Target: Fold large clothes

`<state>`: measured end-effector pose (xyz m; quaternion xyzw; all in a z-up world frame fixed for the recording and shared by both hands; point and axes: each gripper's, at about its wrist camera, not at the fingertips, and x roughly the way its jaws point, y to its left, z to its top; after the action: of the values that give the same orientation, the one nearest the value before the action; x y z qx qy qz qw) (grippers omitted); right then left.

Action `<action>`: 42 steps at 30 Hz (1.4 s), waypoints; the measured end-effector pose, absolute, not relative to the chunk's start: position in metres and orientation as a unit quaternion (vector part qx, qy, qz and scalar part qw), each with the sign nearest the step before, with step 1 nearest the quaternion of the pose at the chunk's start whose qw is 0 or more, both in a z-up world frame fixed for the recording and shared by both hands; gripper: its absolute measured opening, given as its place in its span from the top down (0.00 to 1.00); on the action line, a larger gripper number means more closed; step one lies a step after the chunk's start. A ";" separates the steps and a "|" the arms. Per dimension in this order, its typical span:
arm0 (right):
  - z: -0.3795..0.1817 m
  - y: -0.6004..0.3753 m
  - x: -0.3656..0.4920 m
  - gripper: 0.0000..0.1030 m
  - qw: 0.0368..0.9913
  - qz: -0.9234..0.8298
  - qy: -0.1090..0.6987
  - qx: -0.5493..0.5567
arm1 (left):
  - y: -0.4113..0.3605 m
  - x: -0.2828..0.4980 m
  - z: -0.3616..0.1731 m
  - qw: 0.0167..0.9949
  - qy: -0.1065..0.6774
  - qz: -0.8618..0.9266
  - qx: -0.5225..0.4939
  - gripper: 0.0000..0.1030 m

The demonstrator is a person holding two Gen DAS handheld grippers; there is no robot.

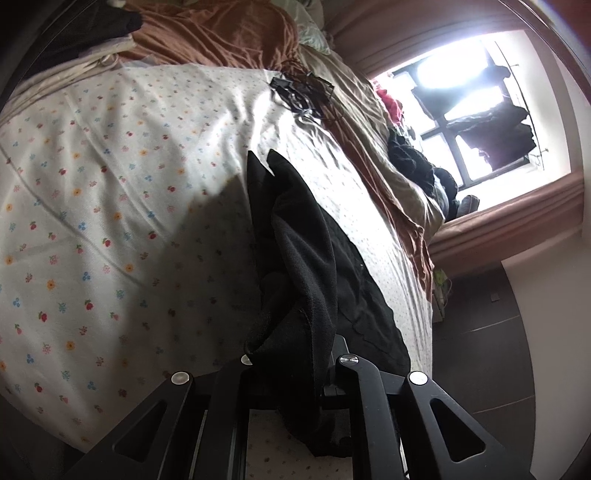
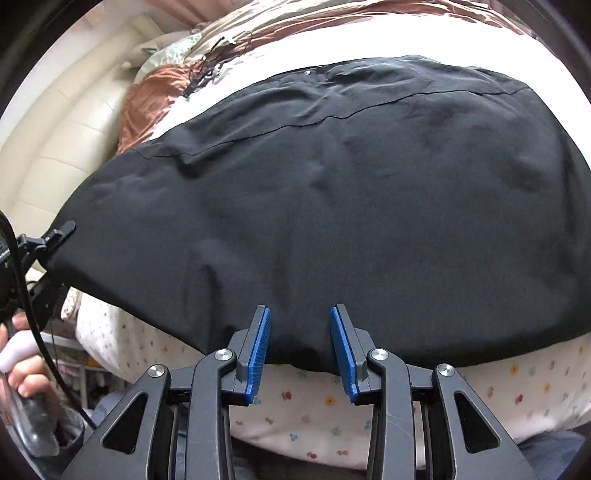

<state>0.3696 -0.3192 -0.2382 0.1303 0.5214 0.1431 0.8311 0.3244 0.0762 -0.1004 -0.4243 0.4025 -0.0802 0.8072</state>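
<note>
A large black garment (image 2: pixel 332 203) lies spread flat over the floral bed sheet (image 2: pixel 295 413). My right gripper (image 2: pixel 301 317) hovers over its near hem, blue pads (image 2: pixel 258 343) apart with nothing clamped between them. At the far left of the right wrist view, my left gripper (image 2: pixel 61 230) pinches the garment's left corner. In the left wrist view, that gripper (image 1: pixel 295 354) is shut on a bunched fold of the black garment (image 1: pixel 306 240). The fold drapes over its fingers and hides their tips. The rest of the cloth trails away across the sheet (image 1: pixel 110 221).
A brown blanket (image 1: pixel 221 33) and a black tangled item (image 1: pixel 303 92) lie at the bed's far end. Dark clothes (image 1: pixel 410 158) pile up by the bright window (image 1: pixel 472 110). A cream padded headboard (image 2: pixel 62 147) flanks the bed. A person's hand (image 2: pixel 22 369) grips the left handle.
</note>
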 end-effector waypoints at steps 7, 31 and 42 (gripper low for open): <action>-0.256 -0.314 0.370 0.66 0.830 0.144 0.526 0.120 | 0.051 0.326 -0.068 0.822 0.383 -0.124 -0.403 0.90; -0.187 -0.449 0.334 0.72 0.837 0.168 0.423 0.303 | -0.129 0.354 0.021 0.840 0.385 -0.257 -0.283 0.91; -0.155 -0.573 0.273 0.59 0.855 0.092 0.348 0.372 | -0.225 0.384 -0.005 0.815 0.439 -0.295 -0.237 0.91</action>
<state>0.2730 -0.5731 -0.1548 0.3723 0.3483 0.0925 0.8553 0.3838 -0.2249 -0.0052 -0.2367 0.4387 -0.2946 0.8153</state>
